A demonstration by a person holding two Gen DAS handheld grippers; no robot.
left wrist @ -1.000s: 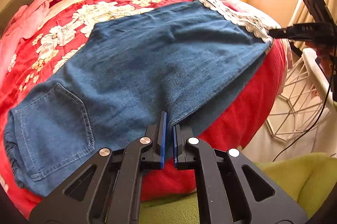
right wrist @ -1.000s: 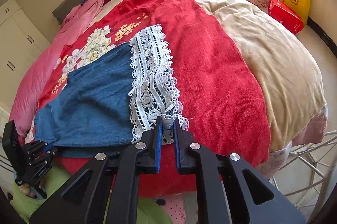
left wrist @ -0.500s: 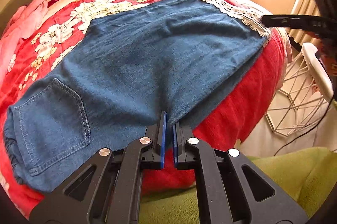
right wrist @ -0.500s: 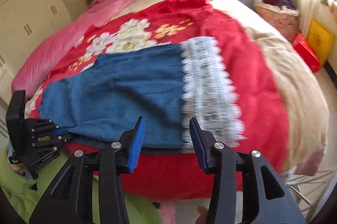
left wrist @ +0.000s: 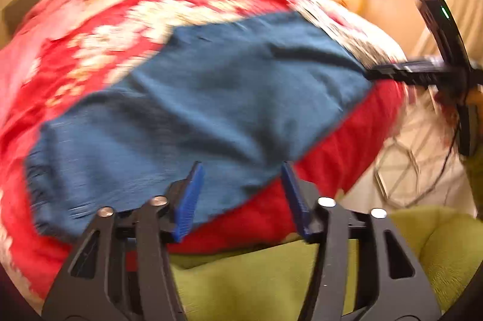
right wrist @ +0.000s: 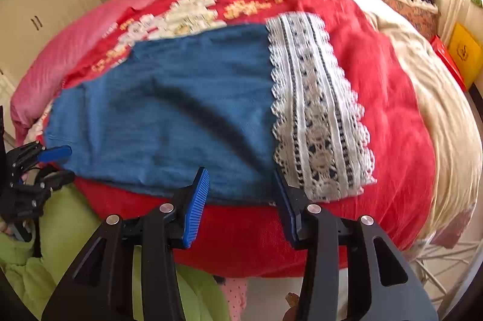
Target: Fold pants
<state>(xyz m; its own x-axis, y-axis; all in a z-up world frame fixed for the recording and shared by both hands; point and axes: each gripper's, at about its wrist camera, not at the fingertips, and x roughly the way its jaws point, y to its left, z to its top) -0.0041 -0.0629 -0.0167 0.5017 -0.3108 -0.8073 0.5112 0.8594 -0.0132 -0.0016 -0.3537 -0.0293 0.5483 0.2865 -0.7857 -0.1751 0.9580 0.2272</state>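
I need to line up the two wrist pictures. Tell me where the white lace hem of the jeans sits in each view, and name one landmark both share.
Left wrist: lace hem, blurred, upper right, beside the right gripper.
Right wrist: lace hem, right of centre, above the right gripper.
Shared landmark: red floral blanket under the jeans.

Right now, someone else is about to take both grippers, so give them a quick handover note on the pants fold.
Left gripper: open, empty, at the near edge of the pants toward the waist end.
Right gripper: open, empty, at the near edge just short of the lace hem.
Pants: lying flat on the red blanket, legs stacked into one long strip, lace hem on the right.
Done: lengthwise fold appears made and laid down.
Left: likely fold the strip across, hem toward waist, then smooth.
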